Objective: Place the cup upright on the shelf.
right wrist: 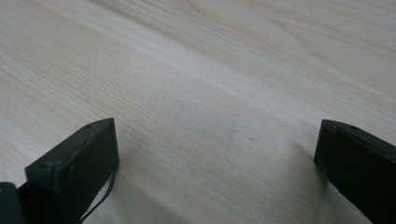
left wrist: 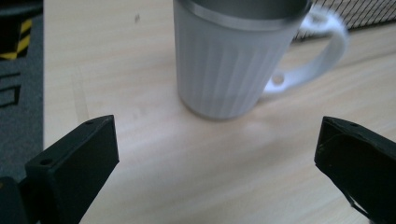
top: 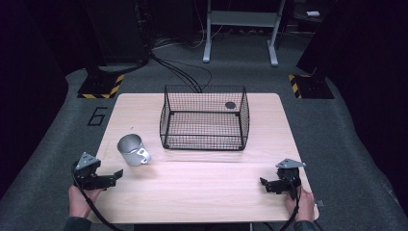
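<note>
A grey ribbed metal mug (top: pixel 133 149) with a handle stands upright on the left part of the wooden table (top: pixel 202 192). A short way in front of it, near the front left corner, my left gripper (top: pixel 115 177) is open. In the left gripper view the mug (left wrist: pixel 233 60) rises just beyond the wide-apart jaws, its handle (left wrist: pixel 317 56) to the right. My right gripper (top: pixel 264 184) is open near the front right corner, low over bare wood (right wrist: pixel 210 93), with nothing between its jaws.
A black wire basket (top: pixel 204 118) stands at the middle back of the table, with a small dark round thing (top: pixel 230 105) at its far right. Dark floor, cables and stand legs lie beyond the table.
</note>
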A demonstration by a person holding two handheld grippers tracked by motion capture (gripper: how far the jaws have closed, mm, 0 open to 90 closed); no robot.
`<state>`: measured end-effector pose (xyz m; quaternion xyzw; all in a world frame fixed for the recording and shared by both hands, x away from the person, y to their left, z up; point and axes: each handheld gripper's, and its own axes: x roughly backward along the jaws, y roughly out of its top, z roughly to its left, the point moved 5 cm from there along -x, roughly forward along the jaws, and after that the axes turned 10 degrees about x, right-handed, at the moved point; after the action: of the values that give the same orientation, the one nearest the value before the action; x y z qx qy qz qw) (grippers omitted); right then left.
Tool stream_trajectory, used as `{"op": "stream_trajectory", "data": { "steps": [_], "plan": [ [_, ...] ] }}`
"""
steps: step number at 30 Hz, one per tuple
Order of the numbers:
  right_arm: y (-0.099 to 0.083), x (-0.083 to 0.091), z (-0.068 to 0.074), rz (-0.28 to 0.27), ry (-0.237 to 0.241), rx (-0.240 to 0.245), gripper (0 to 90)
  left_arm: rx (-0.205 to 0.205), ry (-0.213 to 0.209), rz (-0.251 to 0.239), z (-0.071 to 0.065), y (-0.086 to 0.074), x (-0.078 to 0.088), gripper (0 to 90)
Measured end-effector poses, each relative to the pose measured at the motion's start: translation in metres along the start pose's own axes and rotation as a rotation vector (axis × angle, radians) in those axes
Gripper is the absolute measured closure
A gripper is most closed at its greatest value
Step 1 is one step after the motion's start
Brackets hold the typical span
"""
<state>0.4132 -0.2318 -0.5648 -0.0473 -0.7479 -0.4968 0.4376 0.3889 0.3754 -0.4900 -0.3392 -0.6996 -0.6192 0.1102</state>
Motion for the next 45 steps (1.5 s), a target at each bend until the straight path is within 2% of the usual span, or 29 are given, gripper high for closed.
{"op": "stream_trajectory", "data": {
  "steps": [4,7,9,11,14,20,28,32,36,41,45],
  "plan": [
    [0.000,0.000,0.000,-0.001,-0.001,0.003,0.0,-0.012,-0.034,-0.055,-0.004,0.026,0.006,0.0],
    [0.000,0.000,0.000,-0.001,-0.001,0.003,0.0,-0.015,-0.054,-0.077,-0.008,0.043,-0.002,0.0],
    [0.000,0.000,0.000,-0.001,-0.001,0.003,0.0,-0.020,-0.060,-0.085,-0.011,0.048,-0.008,0.0],
    [0.000,0.000,0.000,-0.001,-0.001,0.003,0.0,-0.018,-0.079,-0.069,-0.012,0.052,-0.015,0.0],
    [0.000,0.000,0.000,-0.001,-0.001,0.003,0.0,-0.020,-0.085,-0.063,-0.014,0.056,-0.027,0.0],
    [0.000,0.000,0.000,-0.001,-0.001,0.003,0.0,-0.028,-0.098,-0.039,-0.020,0.059,-0.048,0.0],
    [0.000,0.000,0.000,-0.001,-0.001,0.003,0.0,-0.054,-0.084,-0.011,-0.023,0.059,-0.061,0.0],
    [0.000,0.000,0.000,-0.001,-0.001,0.003,0.0,-0.036,-0.081,-0.005,-0.022,0.058,-0.067,2.9],
    [0.000,0.000,0.000,-0.001,-0.001,0.003,0.0,-0.029,-0.072,0.006,-0.022,0.054,-0.071,5.2],
    [0.000,0.000,0.000,-0.001,-0.001,0.003,0.0,-0.029,-0.062,-0.007,-0.022,0.052,-0.072,5.6],
    [0.000,0.000,0.000,-0.001,-0.002,0.003,0.0,-0.019,-0.076,-0.013,-0.021,0.051,-0.073,5.6]
  ]
}}
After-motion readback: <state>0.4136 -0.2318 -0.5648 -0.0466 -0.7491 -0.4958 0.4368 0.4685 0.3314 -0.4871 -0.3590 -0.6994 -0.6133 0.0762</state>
